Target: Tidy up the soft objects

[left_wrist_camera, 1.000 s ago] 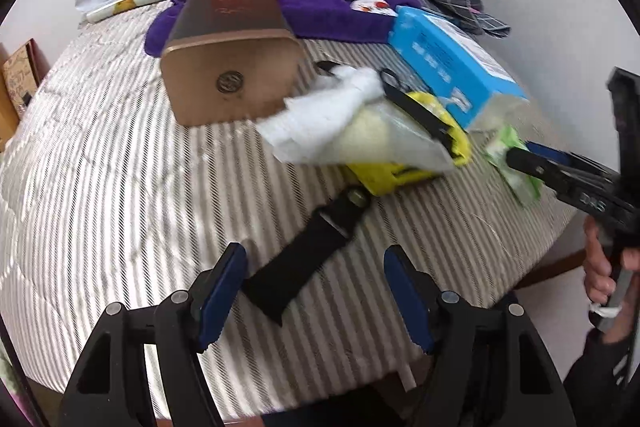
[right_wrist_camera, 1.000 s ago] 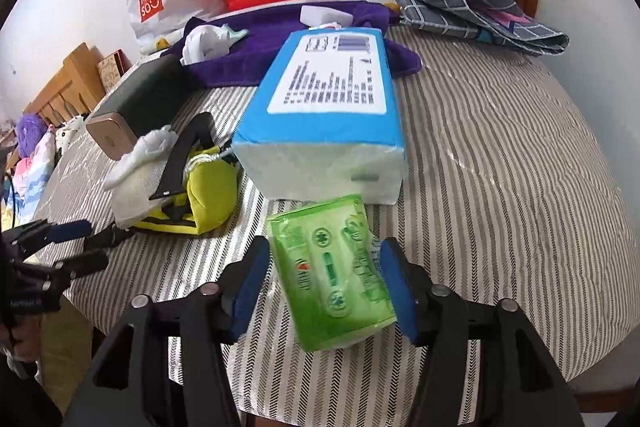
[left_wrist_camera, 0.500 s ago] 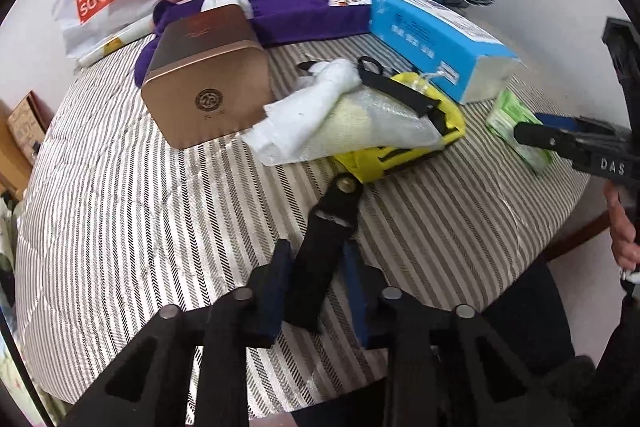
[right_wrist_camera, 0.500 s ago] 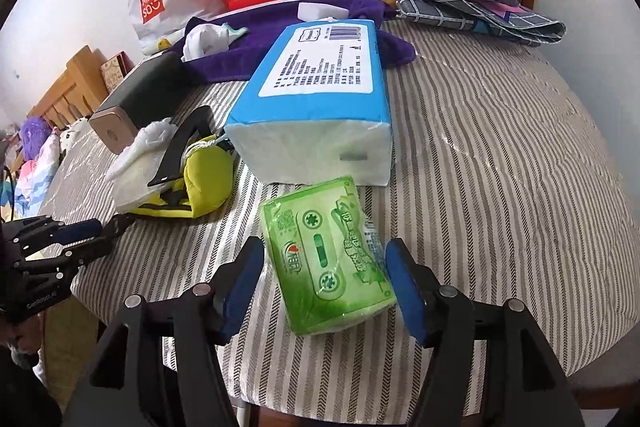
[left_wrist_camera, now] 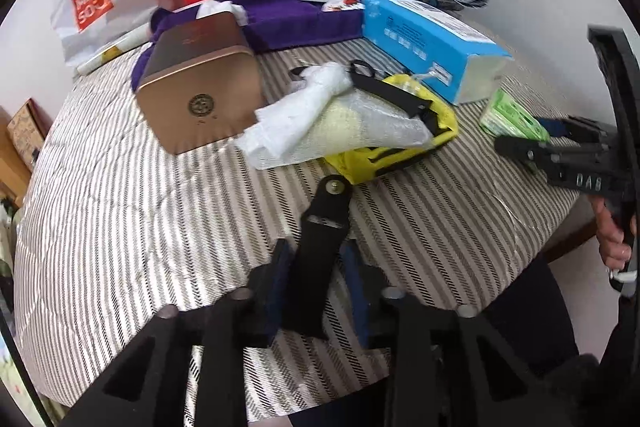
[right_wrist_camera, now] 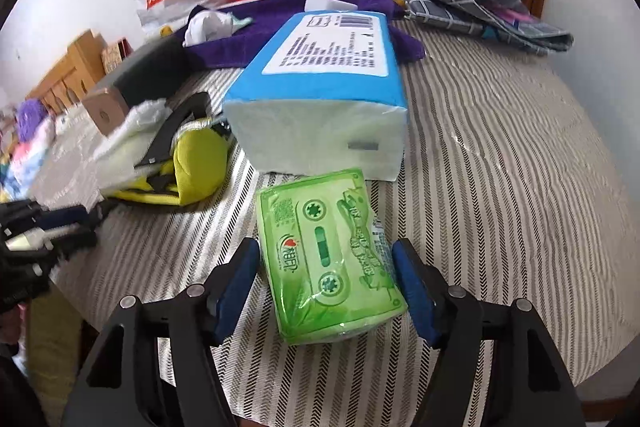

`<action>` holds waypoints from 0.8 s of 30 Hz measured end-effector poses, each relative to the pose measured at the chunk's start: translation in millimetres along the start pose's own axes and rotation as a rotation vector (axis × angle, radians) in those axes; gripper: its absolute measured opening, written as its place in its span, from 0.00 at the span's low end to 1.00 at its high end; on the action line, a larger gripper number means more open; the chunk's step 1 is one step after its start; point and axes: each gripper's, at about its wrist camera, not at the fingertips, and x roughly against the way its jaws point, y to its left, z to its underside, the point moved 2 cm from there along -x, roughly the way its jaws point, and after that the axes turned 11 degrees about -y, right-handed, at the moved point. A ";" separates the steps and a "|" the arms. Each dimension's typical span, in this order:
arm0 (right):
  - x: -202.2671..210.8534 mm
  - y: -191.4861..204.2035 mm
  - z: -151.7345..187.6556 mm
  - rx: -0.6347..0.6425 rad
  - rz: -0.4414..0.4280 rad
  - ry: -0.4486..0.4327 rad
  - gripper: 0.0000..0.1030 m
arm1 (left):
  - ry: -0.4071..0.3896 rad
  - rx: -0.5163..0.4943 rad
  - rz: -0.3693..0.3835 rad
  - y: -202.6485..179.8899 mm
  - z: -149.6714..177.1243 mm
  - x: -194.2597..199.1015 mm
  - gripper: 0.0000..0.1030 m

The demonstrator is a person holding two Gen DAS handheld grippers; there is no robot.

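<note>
Left wrist view: the left tool is seen pressed together on the black strap, whose free end is pinched between the two blue pads. From there the strap runs forward over the striped bed cover to the yellow bag, which lies well ahead of the tool. A white bubble-wrap bundle is draped over the bag, just beside the bronze box. Behind these, a blue tissue pack and a purple cloth are seen.

In the right wrist view, the right tool is held spread, with the green tissue packet lying flat on the cover between its fingers. The left pad stands just apart from the packet's side; at the right pad, contact cannot be told. The packet's far end lies against the open end of the blue tissue pack, and the yellow bag is seen to the left of both.
</note>
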 end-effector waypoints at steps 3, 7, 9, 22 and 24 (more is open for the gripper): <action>1.4 3.9 0.6 0.032 0.023 -0.011 0.53 | 0.000 0.011 -0.013 1.0 -0.7 -0.1 0.20; 5.1 0.8 -0.6 0.016 0.022 0.000 0.52 | 0.007 0.067 -0.013 7.0 -1.4 1.7 0.20; 9.2 -1.2 -0.8 0.006 0.025 -0.006 0.52 | 0.008 0.098 -0.015 12.6 -0.2 4.7 0.20; 38.9 10.0 -15.9 0.001 -0.004 -0.056 0.52 | -0.039 0.177 -0.070 40.0 -6.5 33.6 0.20; 42.1 11.7 -17.7 0.006 -0.008 -0.058 0.52 | -0.046 0.184 -0.074 42.3 -9.4 36.4 0.20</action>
